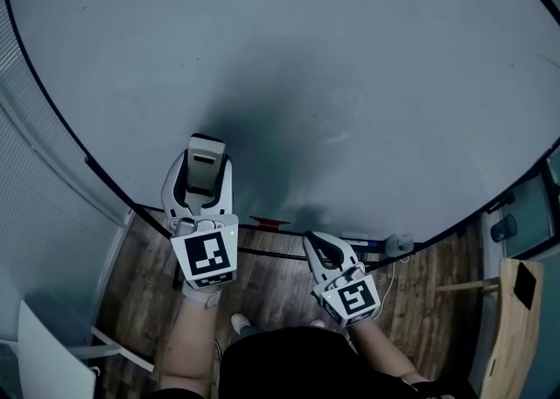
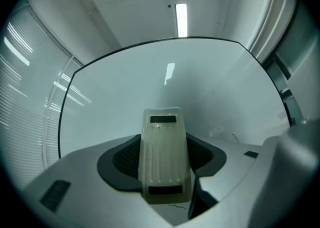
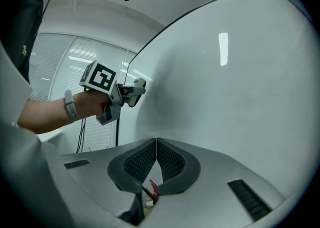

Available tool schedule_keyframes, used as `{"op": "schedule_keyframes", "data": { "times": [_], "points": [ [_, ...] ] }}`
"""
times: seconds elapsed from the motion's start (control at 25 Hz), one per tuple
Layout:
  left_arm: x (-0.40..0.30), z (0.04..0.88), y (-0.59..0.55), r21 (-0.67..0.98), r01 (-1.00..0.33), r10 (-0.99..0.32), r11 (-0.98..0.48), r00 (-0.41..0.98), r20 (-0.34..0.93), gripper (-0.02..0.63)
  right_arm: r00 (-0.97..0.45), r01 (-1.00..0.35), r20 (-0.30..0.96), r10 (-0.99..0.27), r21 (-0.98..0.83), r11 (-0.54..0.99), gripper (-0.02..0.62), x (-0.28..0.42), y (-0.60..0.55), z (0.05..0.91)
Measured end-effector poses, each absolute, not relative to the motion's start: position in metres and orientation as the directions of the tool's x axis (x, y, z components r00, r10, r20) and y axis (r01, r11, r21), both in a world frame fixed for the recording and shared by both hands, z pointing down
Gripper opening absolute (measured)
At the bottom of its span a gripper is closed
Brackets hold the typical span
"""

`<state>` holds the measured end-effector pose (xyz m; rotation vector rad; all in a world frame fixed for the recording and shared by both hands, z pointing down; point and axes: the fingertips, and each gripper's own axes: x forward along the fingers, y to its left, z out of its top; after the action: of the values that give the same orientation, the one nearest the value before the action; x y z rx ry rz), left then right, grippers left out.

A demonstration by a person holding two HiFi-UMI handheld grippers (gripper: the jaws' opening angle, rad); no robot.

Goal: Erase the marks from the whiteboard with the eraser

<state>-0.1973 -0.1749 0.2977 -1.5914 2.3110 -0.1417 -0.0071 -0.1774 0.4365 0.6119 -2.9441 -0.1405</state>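
Left gripper view is showing my left tongs (image 2: 165, 148) clenching on the eraser (image 2: 165, 158), which is standing lengthwise between the jaws with its far end pointing at the whiteboard (image 2: 200, 82). From the head view, the eraser is sitting low on the board, left of centre, just above the bottom edge; I cannot tell for certain whether its face is pressing flat on the surface.

To my eye the wiping is under way. The board is looking nearly blank, with only faint traces (image 1: 338, 124) showing up and to the right of the eraser. To do this well, I am thinking I should be laying the pad flat rather than on its edge, pressing evenly, and sweeping in overlapping strokes toward those traces. Gripping firmly matters too, since the eraser could twist between the jaws under sideways load.

My left forearm is reaching up and forward from my body, with the tongs pointing along the board. My right tongs (image 3: 157, 145) are pinching together on nothing, hanging low beside the board's bottom edge and well apart from the eraser. Below them a small red thing (image 3: 151, 190) is lying; I cannot tell what it is. My right arm is bending in near my waist, idle.
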Motion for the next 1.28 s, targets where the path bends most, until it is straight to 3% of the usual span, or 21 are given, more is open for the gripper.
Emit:
{"op": "schedule_keyframes", "data": {
  "times": [0.44, 1.28],
  "points": [
    [-0.214, 0.411, -0.110, -0.232, -0.918, -0.944, 0.323, -0.330, -0.010, 0.264, -0.951, -0.259, 0.141, -0.274, 0.115, 0.959, 0.032, -0.049, -0.154, 0.449],
    [-0.170, 0.480, -0.087, -0.243, -0.945, -0.962, 0.219, -0.251, 0.106, 0.264, -0.956, -0.198, 0.215, -0.200, 0.033, 0.980, 0.032, -0.047, -0.153, 0.484]
  ]
}}
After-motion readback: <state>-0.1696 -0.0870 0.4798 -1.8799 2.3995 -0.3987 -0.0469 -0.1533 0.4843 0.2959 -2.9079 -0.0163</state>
